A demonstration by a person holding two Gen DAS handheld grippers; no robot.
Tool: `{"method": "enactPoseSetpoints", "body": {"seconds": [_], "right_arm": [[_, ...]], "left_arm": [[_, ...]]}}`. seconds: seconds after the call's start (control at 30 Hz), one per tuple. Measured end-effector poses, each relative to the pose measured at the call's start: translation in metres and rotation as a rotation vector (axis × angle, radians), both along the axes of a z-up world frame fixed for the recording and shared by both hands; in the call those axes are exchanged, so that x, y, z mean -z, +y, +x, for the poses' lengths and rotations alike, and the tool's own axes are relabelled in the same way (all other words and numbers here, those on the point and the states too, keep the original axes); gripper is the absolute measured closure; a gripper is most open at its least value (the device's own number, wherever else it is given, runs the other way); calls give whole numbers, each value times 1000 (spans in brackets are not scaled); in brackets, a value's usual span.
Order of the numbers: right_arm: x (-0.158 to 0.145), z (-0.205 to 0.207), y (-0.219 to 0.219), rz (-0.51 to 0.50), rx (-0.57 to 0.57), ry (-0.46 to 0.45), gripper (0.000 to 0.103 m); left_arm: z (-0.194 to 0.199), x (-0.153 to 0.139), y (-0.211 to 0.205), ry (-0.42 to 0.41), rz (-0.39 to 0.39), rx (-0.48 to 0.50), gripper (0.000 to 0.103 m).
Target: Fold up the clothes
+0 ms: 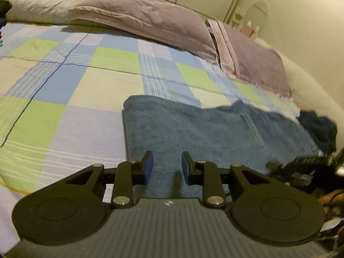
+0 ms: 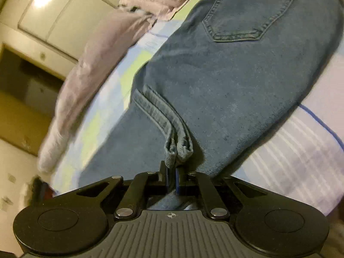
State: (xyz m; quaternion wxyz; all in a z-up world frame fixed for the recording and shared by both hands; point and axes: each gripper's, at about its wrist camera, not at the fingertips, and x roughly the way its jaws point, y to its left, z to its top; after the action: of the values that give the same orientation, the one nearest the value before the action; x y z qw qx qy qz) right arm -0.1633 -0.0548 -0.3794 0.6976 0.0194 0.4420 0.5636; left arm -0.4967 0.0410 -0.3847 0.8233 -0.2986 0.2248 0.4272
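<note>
My left gripper (image 1: 167, 167): jaws apart, nothing between them, hovering over near edge of jeans (image 1: 204, 133). Jeans lie folded flat on checked bedspread (image 1: 75, 90), purple pillows (image 1: 150, 21) behind them, dark garment (image 1: 320, 129) at their right end. My right gripper (image 2: 171, 177): jaws nearly together, pinching doubled hem (image 2: 177, 148) of jeans (image 2: 215, 81). Back pocket (image 2: 247, 15) faces up, far from grip. Right view tilted; bedspread (image 2: 301, 150) shows right of denim.

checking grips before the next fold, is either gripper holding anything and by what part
The right gripper is shut on the jeans, pinching a bunched hem. The left gripper is open, holding nothing.
</note>
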Motion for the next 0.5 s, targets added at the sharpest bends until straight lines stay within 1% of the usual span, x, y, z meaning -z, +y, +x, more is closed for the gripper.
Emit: {"method": "enactPoseSetpoints", "body": {"seconds": [0.1, 0.17, 0.2, 0.27, 0.37, 0.43, 0.5], "right_arm": [[-3, -2, -6, -20, 11, -80, 98], [-5, -3, -10, -34, 18, -133, 92], [-6, -3, -12, -40, 22, -160, 91], [-8, -5, -16, -54, 30, -213, 77], [-11, -6, -23, -74, 41, -293, 75], [-3, -12, -19, -97, -16, -319, 75], [7, -19, -13, -123, -86, -340, 75]], "left_arm": [[6, 4, 1, 49, -7, 4, 80], [6, 5, 1, 79, -3, -1, 80], [5, 4, 0, 87, 1, -1, 80], [4, 3, 0, 103, 11, 1, 80], [8, 2, 1, 130, 34, 14, 80], [15, 7, 1, 164, 30, 31, 81], [21, 17, 2, 219, 21, 40, 80]]}}
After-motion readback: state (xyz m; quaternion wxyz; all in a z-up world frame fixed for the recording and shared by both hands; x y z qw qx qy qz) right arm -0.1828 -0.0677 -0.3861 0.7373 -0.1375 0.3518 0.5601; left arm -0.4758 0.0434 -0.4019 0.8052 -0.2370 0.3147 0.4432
